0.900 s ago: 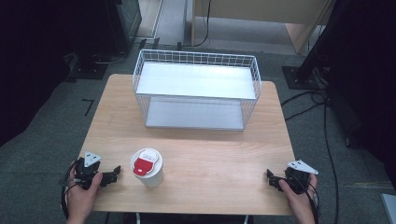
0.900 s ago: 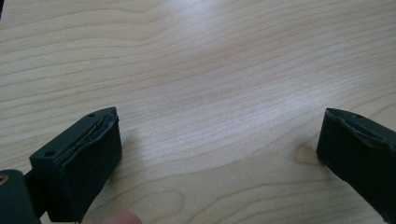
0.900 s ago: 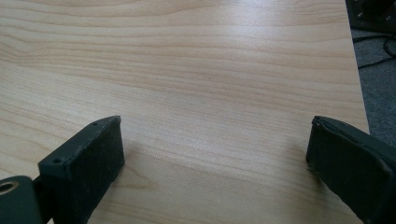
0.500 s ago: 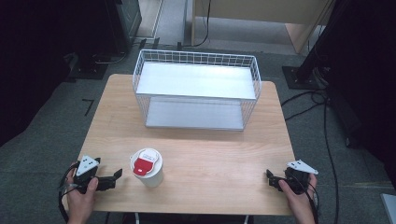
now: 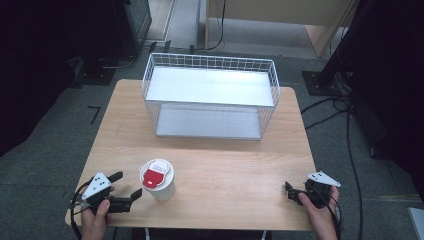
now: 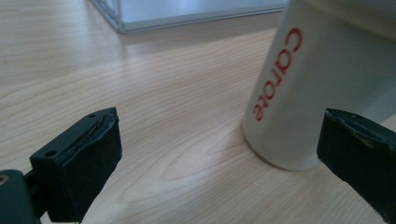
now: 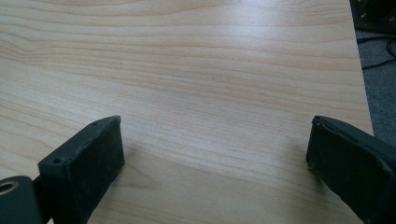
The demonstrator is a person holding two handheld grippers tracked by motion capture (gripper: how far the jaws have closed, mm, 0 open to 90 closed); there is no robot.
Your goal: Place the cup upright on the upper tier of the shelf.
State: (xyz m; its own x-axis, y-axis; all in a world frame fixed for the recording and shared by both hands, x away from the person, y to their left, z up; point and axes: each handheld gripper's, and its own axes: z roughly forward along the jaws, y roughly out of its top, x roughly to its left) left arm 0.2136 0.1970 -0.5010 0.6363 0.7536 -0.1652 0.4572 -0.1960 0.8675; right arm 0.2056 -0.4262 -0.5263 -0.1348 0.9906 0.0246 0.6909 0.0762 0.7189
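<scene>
A white paper cup [image 5: 157, 180] with a red-labelled lid stands upright on the wooden table [image 5: 225, 170], near its front left. My left gripper [image 5: 126, 185] is open just left of the cup, its jaws pointing at it without touching. In the left gripper view the cup [image 6: 322, 84], with red lettering down its side, stands just ahead of the right jaw, and my left gripper [image 6: 219, 154] holds nothing. My right gripper [image 5: 290, 192] rests open near the front right edge. In the right gripper view my right gripper [image 7: 215, 158] has bare table [image 7: 210, 70] between its jaws.
A white wire basket [image 5: 210, 92] with a solid shelf stands at the back middle of the table. Its lower edge [image 6: 187, 16] shows far off in the left gripper view. Dark floor with cables [image 5: 345, 115] surrounds the table.
My left gripper has shifted slightly toward the front edge and closer to the cup. The right gripper and the cup have not moved.
</scene>
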